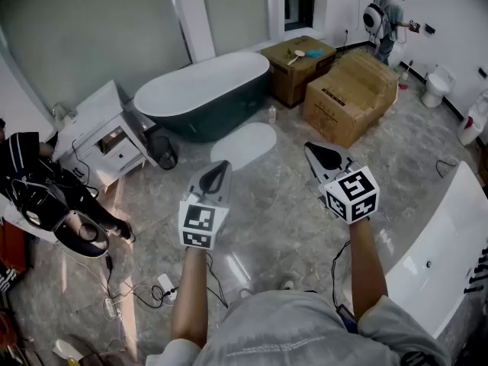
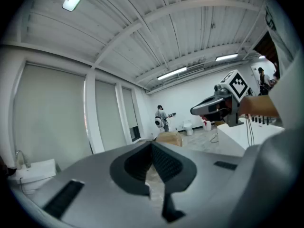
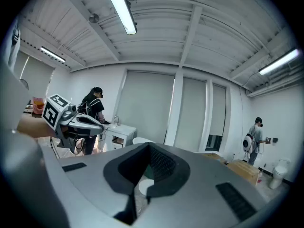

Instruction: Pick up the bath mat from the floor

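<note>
The bath mat (image 1: 244, 145) is a white oval lying flat on the grey marble floor, just in front of the dark bathtub (image 1: 202, 97). My left gripper (image 1: 220, 168) is held in the air short of the mat's near left edge, jaws shut and empty. My right gripper (image 1: 321, 153) hovers to the mat's right, also shut with nothing in it. In the right gripper view the jaws (image 3: 149, 148) meet at the tips, and a sliver of the white mat (image 3: 145, 185) shows below them. The left gripper view shows its own jaws (image 2: 153, 145) shut and the right gripper (image 2: 213, 106) beyond.
Two cardboard boxes (image 1: 351, 94) stand behind the mat at the right. A white vanity (image 1: 103, 136) is at the left, with a person (image 1: 38, 181) beside it. Cables (image 1: 152, 288) lie on the floor near my feet. A white tub (image 1: 442, 242) is at the right; another person (image 1: 387, 14) stands at the back.
</note>
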Available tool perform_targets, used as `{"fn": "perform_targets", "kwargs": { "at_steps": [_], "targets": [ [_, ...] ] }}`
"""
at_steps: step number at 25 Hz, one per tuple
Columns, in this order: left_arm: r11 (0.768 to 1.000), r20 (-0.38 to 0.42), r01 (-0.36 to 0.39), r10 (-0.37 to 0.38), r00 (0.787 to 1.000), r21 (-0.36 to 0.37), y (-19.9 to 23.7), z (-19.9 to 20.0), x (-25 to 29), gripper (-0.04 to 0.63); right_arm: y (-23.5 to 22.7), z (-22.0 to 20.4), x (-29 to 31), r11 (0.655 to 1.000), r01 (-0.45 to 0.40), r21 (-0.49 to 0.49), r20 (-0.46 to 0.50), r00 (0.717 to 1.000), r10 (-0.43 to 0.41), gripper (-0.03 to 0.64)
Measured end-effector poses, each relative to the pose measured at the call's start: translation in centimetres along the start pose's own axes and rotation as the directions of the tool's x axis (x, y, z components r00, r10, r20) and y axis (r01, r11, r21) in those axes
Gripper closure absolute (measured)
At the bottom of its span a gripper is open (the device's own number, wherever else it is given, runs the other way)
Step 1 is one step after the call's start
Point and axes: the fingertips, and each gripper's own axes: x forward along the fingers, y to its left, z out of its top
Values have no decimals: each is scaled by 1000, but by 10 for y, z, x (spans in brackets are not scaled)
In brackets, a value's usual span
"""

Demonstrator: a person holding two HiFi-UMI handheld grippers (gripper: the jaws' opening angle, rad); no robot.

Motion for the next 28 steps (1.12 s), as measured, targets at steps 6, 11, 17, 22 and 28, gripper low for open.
{"fn": "perform_targets", "kwargs": {
  "at_steps": [6, 11, 17, 22, 28],
  "targets": [
    [1000, 2, 4, -4, 1000, 3, -9, 1, 13, 580, -17, -6, -4, 1000, -9, 18, 33, 999, 9, 604],
    [999, -22, -38, 38, 999, -9, -12, -7, 25, 580, -33, -9, -11, 997, -56, 50, 74, 996, 52, 604],
    [994, -37, -104, 103, 994, -45, -15, -11, 49, 580, -67, -26, -11, 994, -97, 45, 44, 995, 95, 604],
    [993, -49, -103, 100, 994, -52, -8, -17, 78, 580, -91, -39, 6, 995, -93, 36, 22, 995, 92, 604],
    [993, -63, -110, 107, 992, -43, 26, -34, 128, 580, -132, -55, 52, 999, -50, -5, 2, 999, 50, 604]
  ]
}}
